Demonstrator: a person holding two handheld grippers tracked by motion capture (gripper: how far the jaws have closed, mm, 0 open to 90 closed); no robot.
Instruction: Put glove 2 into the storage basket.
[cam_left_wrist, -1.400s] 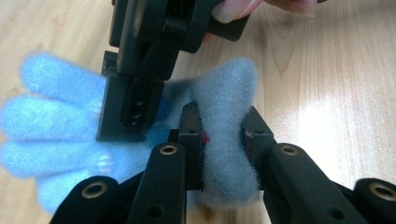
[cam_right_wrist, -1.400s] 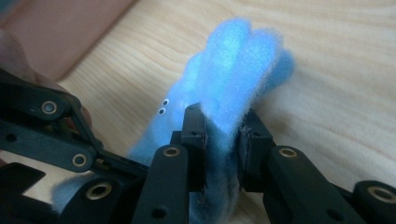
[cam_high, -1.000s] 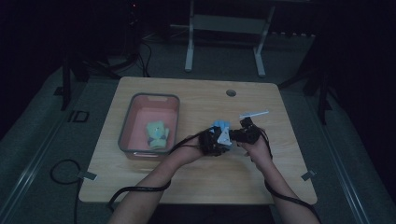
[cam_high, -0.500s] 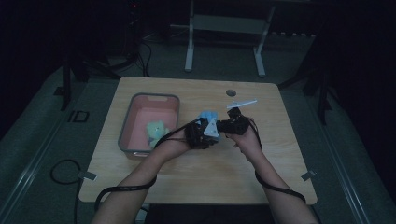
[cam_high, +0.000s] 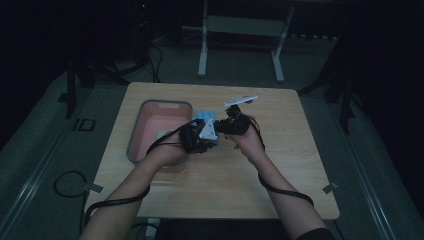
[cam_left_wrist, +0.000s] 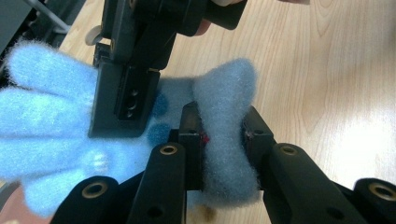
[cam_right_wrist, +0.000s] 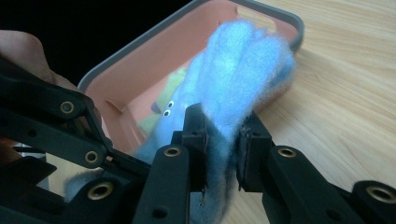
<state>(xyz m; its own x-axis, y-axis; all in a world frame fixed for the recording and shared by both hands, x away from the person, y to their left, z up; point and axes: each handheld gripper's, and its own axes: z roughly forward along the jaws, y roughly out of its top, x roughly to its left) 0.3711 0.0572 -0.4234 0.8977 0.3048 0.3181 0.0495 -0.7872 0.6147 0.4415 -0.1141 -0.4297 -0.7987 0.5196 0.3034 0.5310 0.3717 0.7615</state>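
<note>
Both grippers are up over the middle of the table (cam_high: 280, 170), and there's a fluffy light-blue glove (cam_left_wrist: 51, 116) stretched between them. In the left gripper view, the left gripper (cam_left_wrist: 223, 135) has its jaws clamped on one fuzzy fold of the glove, the pile bulging out above and below the pads. Just beyond it, the right gripper (cam_left_wrist: 122, 105) comes down from the top, one jaw lying flat across the glove's palm; its body is cut off by the top edge. The glove's fingers fan out to the left and run off the frame, and two dark blue dots peek out beside that jaw.

Switch to the right gripper view: the right gripper (cam_right_wrist: 223, 137) has its jaws squeezed on the glove (cam_right_wrist: 243, 70) too, fabric pinched tight between the pads, the blue fingers standing up blurred and soft. Behind it sits a pink bin (cam_right_wrist: 154, 60) with a grey rim, and something green and yellow lies inside, mostly hidden by the glove. Two tiny white eyes show on the blue stuff low down; whether they belong to the glove I can't tell.

From the high view it's dim. The left gripper (cam_high: 192, 139) and right gripper (cam_high: 232, 122) are near each other just right of the bin (cam_high: 131, 150), the glove (cam_high: 204, 119) a small pale patch between them. A thin white object (cam_high: 241, 100) lies beyond, too small to identify.
</note>
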